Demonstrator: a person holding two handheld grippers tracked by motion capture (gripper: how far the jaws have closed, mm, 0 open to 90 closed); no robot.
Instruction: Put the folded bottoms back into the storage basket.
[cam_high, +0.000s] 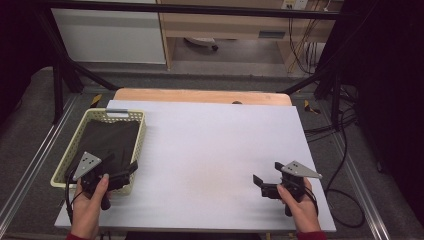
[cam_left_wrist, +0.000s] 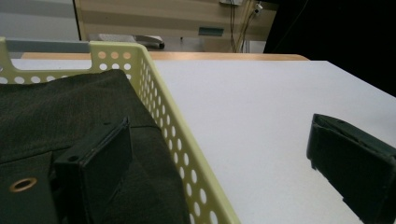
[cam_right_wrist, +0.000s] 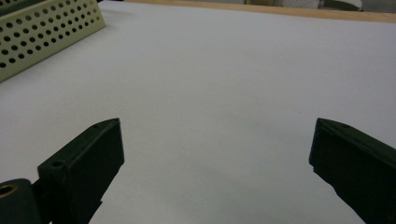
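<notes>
**Two Grippers Wait, One at the Basket and One on the Bare Table**

Right now, a person holds a black gripper in each hand at a white table (cam_high: 210, 150). The left hand (cam_high: 90, 202) and the right hand (cam_high: 300, 202) come in from the bottom of the high view.

On the left side of the table sits a pale yellow basket (cam_high: 140, 142) with lots of little round holes in its walls. A dark cloth (cam_high: 107, 142) lies inside it and covers most of the bottom.

The left gripper (cam_high: 122, 172) is at the near right corner of the basket. Its jaws are wide apart and hold nothing. In the left gripper view, one jaw is over the dark cloth (cam_left_wrist: 60, 116) inside the basket, and the other jaw is outside, over the white table (cam_left_wrist: 261, 121). The basket wall (cam_left_wrist: 173, 135) runs between the two jaws.

The right gripper (cam_high: 265, 182) is far from the basket, over the right side of the table near the front edge. Its jaws are wide apart too, with nothing between them. In the right gripper view, bare white table (cam_right_wrist: 219, 102) lies between the jaws, and a corner of the basket (cam_right_wrist: 46, 32) shows at the top left.

Behind the white top, a strip of wooden table edge (cam_high: 200, 96) shows. Black cables (cam_high: 345, 165) lie on the floor at the right.
</notes>
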